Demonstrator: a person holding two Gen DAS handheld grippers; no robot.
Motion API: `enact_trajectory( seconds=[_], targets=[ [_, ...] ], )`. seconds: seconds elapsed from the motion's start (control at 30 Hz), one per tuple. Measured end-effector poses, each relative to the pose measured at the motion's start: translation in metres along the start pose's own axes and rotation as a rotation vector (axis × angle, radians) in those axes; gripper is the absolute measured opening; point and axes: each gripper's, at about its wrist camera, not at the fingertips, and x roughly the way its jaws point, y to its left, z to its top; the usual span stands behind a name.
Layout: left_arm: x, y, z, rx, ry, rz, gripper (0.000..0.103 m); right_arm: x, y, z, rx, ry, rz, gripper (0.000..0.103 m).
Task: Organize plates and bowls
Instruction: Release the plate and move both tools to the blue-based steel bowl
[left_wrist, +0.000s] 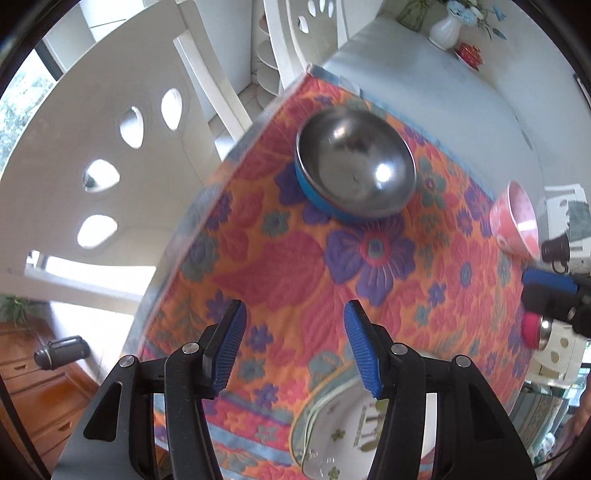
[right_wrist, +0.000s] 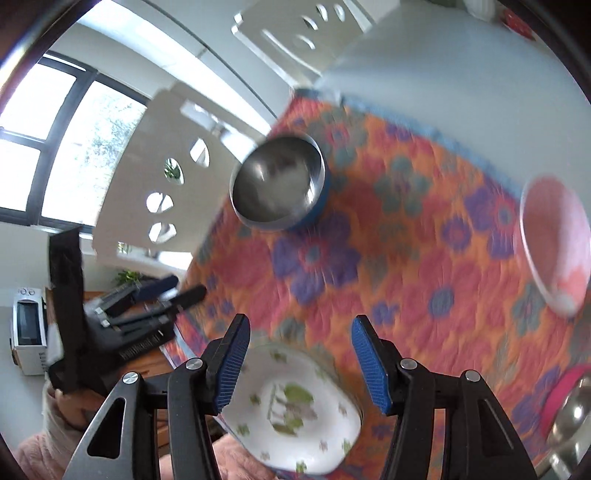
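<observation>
Left gripper (left_wrist: 293, 347): jaws parted, nothing between the blue pads; it points steeply down over the floral quilted cloth (left_wrist: 280, 266) on the table. Right gripper (right_wrist: 300, 358): jaws likewise parted and empty, above the near edge of the same cloth. Steel bowl with blue outside (left_wrist: 356, 171) sits upright on the cloth near its far corner, well apart from both grippers. Pink-and-white bowl (right_wrist: 554, 243) rests on the cloth to the right, tilted in view. Red-rimmed steel bowl (right_wrist: 570, 413) lies at the near right edge, partly cut off. White floral plates (left_wrist: 343, 428) lie at the near edge, just below the left gripper's pads; the stack count cannot be told. A white vase (left_wrist: 447, 31) stands on the bare tabletop beyond.
</observation>
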Motion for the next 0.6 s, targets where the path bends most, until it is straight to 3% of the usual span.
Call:
enact_trajectory(
  seconds=[0.2, 0.37, 0.6],
  targets=[
    [0.008, 0.015, 0.039, -0.067, -0.016, -0.022, 0.053, 0.026, -0.002, 0.05, 0.043, -0.035, 0.049, 0.056],
    [0.027, 0.02, 0.069, -0.095, -0.003, -0.045, 0.053, 0.065, -0.02, 0.07, 0.148, -0.022, 0.113, 0.056],
    [0.056, 0.014, 0.094, -0.086, 0.021, -0.067, 0.053, 0.099, -0.038, 0.087, 0.2, -0.037, 0.089, 0.056]
  ],
)
